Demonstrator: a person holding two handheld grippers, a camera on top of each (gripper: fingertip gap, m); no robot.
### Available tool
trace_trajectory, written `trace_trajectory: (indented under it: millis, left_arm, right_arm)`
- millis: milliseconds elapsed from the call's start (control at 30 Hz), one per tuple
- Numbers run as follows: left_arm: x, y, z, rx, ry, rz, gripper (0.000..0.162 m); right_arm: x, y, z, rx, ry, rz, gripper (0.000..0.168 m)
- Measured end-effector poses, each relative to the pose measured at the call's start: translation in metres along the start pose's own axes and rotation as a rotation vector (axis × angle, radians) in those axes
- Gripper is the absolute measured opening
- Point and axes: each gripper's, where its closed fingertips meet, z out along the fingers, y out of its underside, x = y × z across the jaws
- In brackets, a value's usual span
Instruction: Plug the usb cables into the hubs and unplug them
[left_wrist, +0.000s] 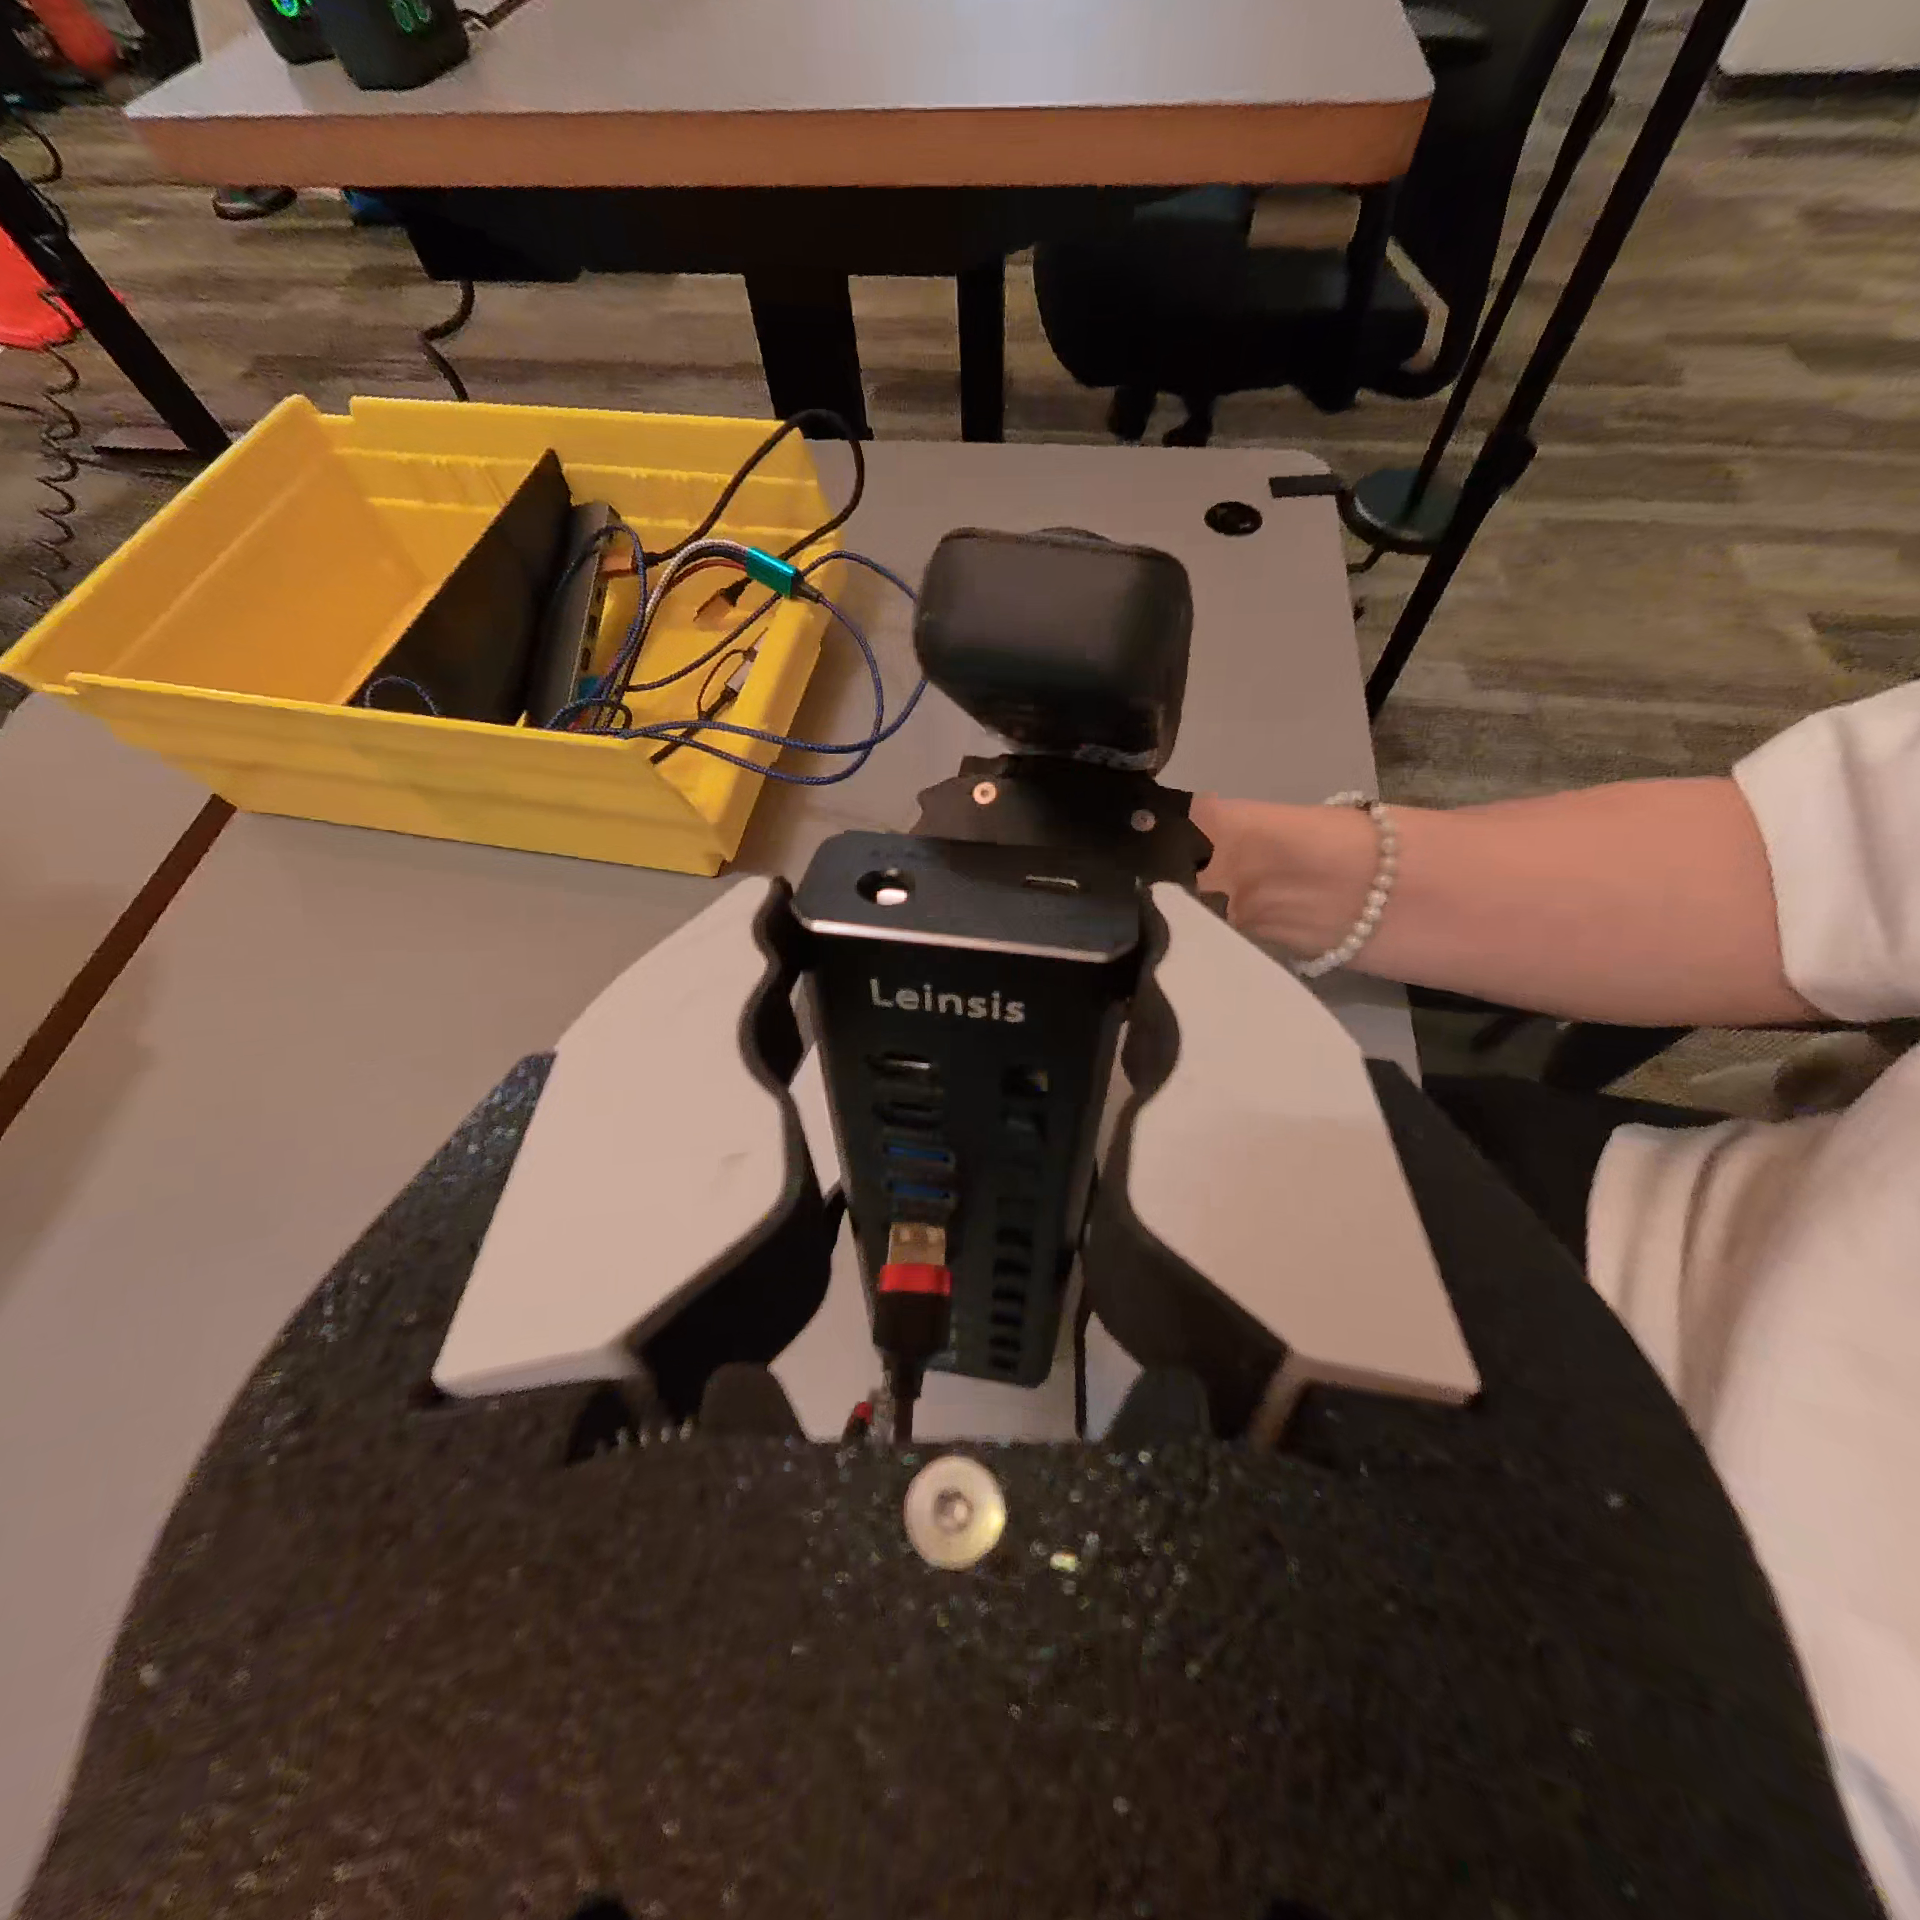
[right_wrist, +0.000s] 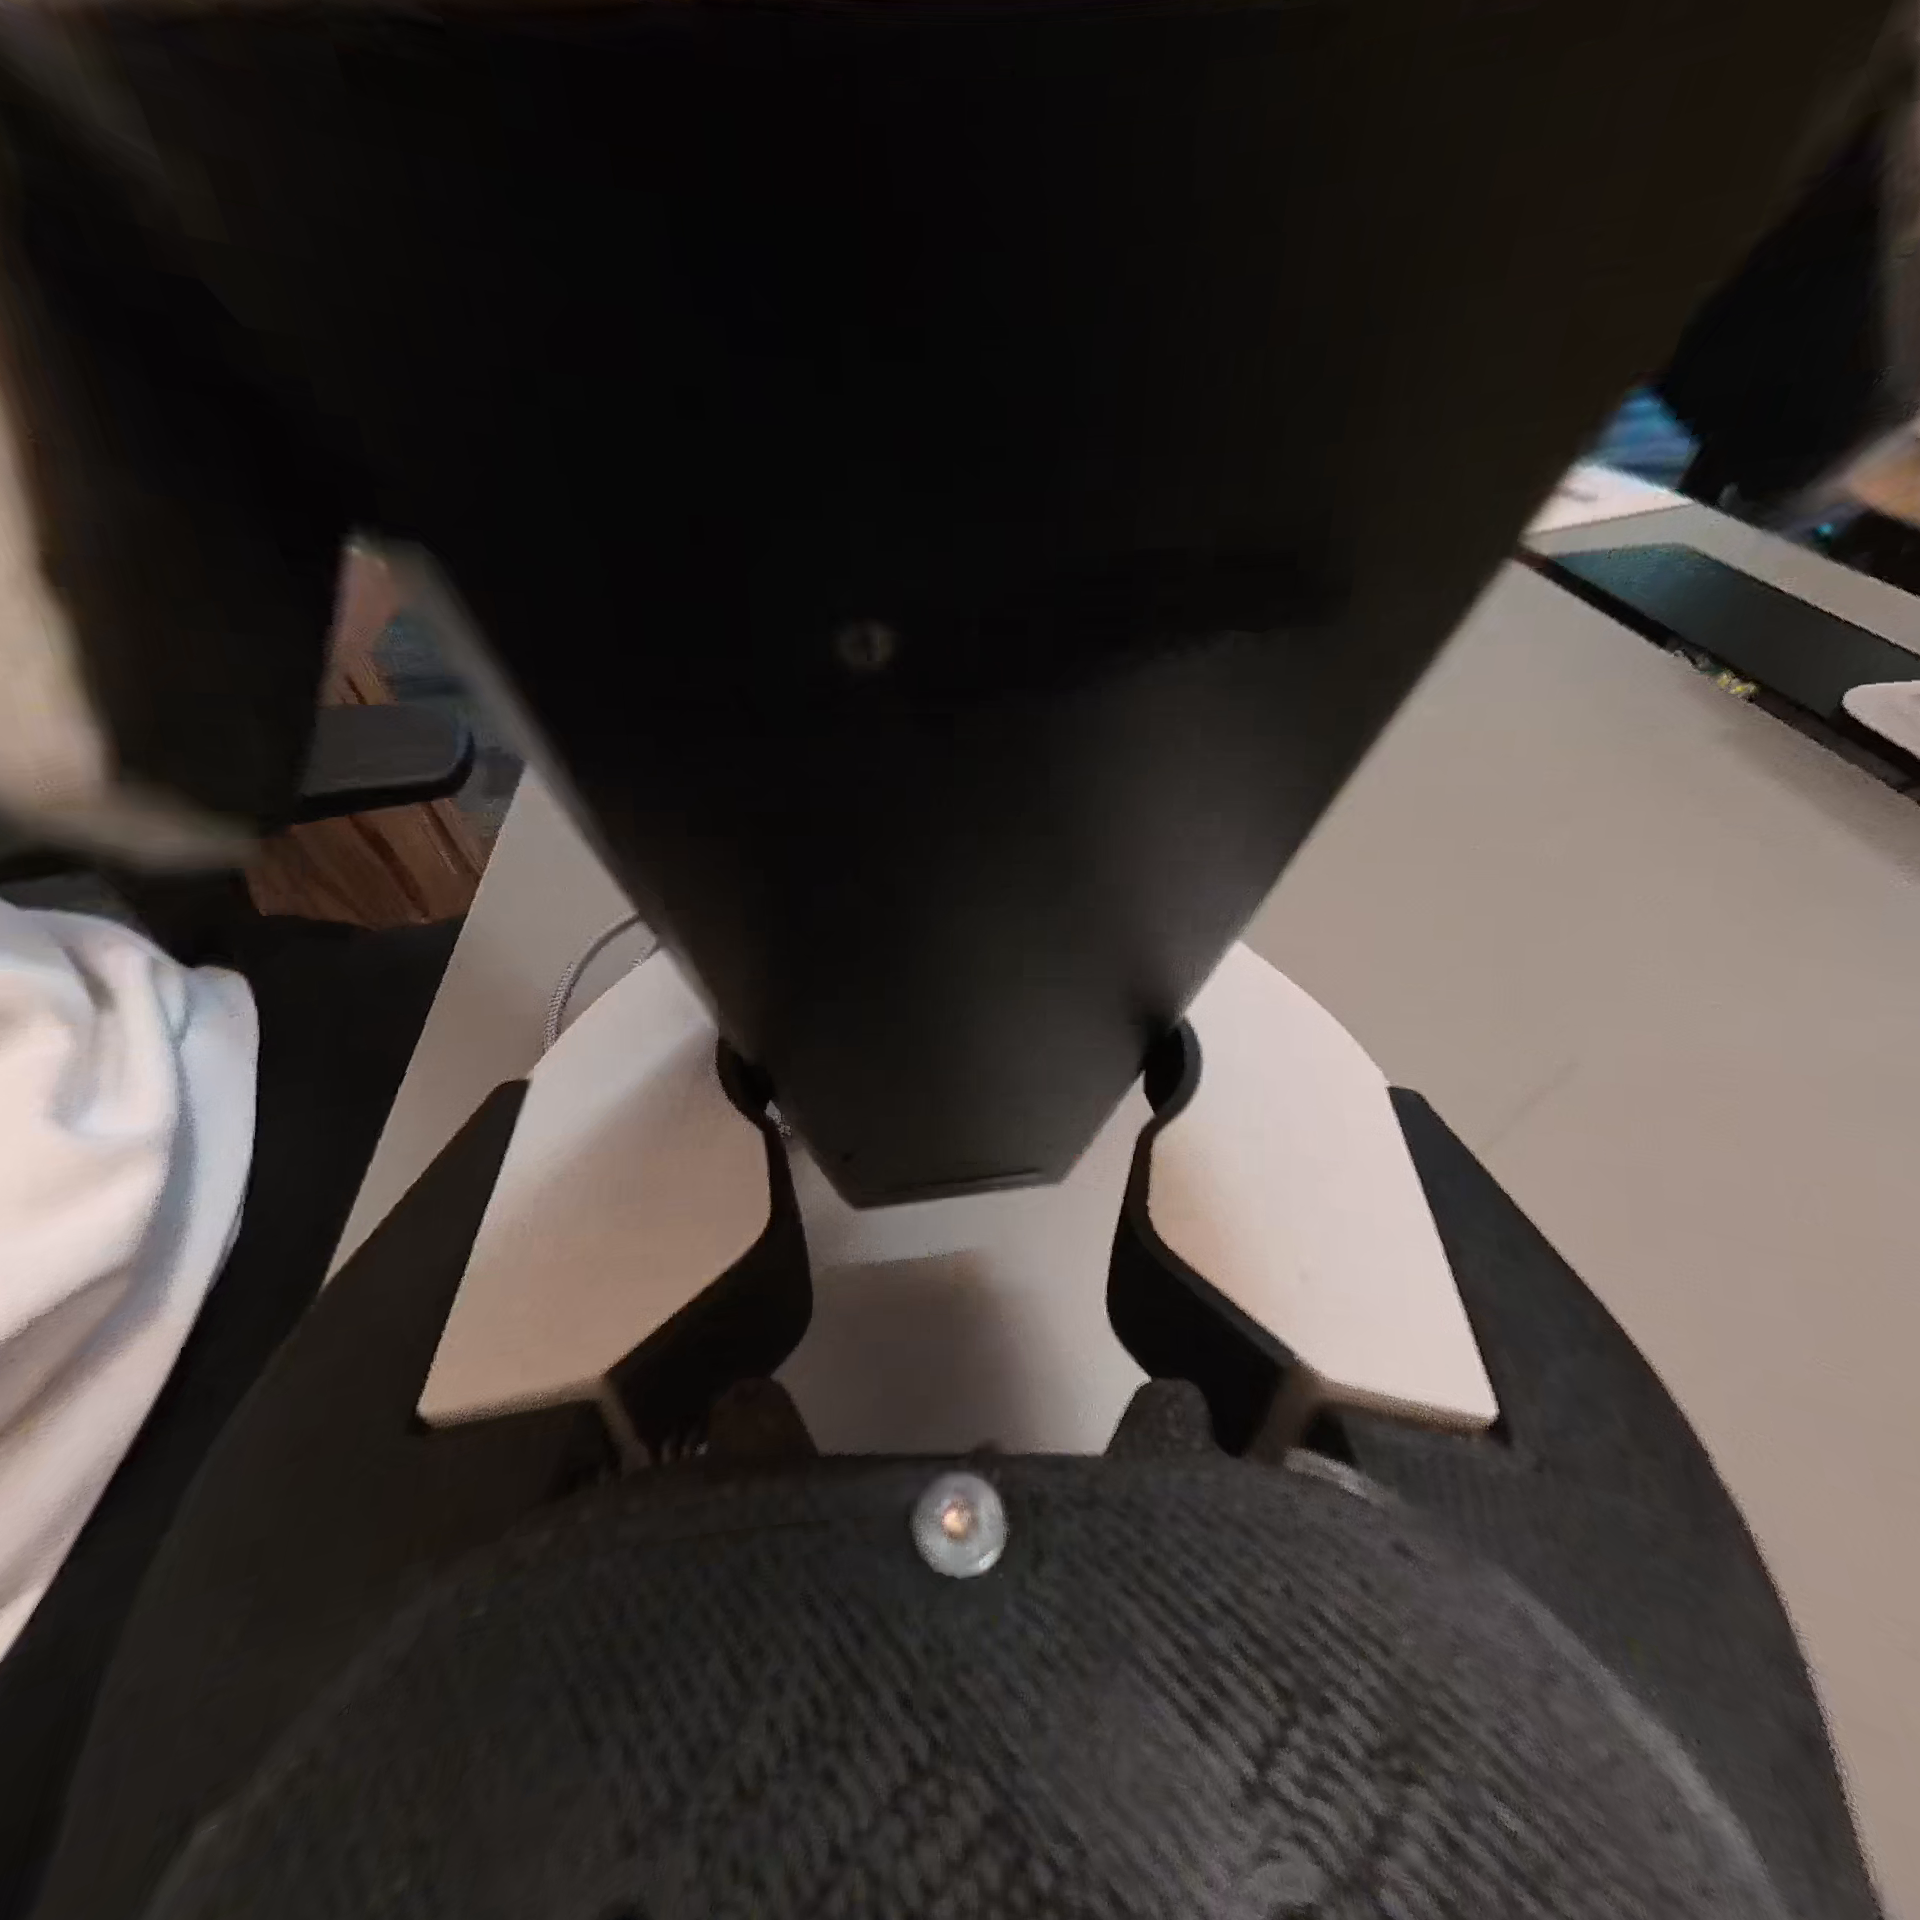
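Left claw (left_wrist: 961, 1049), with pale grey fingers (left_wrist: 665, 1143) on a speckled black body, is clamped on both sides of a tall black box-shaped USB hub (left_wrist: 961, 1122), which fills the centre of the left wrist view. The hub tapers away towards 12 o'clock, has a silver-edged far end with a round button, pale lettering below that, and a column of ports down its face, two of them blue. A USB plug with a gold metal shell and a red collar (left_wrist: 914, 1262) sits in the port nearest the camera, and its black cable (left_wrist: 902, 1382) runs down towards 6 o'clock.

Right claw (left_wrist: 1060, 821) appears beyond the hub at 12 o'clock in that view, a black frame carrying a dark boxy camera, held by a hand wearing a pearl bracelet (left_wrist: 1361, 894). In the right wrist view its own fingers (right_wrist: 790, 1226) stand a moderate distance apart, and a large, blurred black body (right_wrist: 935, 727), too close to identify, reaches down between their tips. Whether the fingers grip it cannot be told.

At 10 o'clock on the pale grey desk (left_wrist: 343, 987) sits a yellow plastic bin (left_wrist: 260, 582) holding a dark flat slab, a grey slim hub and a tangle of blue, black and braided cables (left_wrist: 727, 644) spilling over its rim.
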Motion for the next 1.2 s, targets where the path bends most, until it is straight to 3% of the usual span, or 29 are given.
trace_trajectory:
  millis: [233, 400, 500, 1200]
  left_arm:
    - [-0.018, -0.015, -0.026, 0.177, 0.063, -0.186, 0.06]
    - [-0.015, -0.006, -0.022, 0.117, 0.065, -0.151, 0.06]
    - [-0.013, 0.0, -0.017, 0.077, 0.051, -0.118, 0.06]
    - [-0.01, -0.008, -0.023, 0.151, 0.124, -0.06, 0.06]
  right_arm:
    - [0.006, -0.031, -0.016, 0.249, -0.021, 0.103, 0.071]
    - [0.006, -0.048, -0.021, 0.352, -0.028, 0.147, 0.068]
    - [0.006, -0.045, -0.021, 0.33, -0.013, 0.118, 0.062]
    - [0.006, -0.046, -0.02, 0.327, 0.003, 0.073, 0.063]
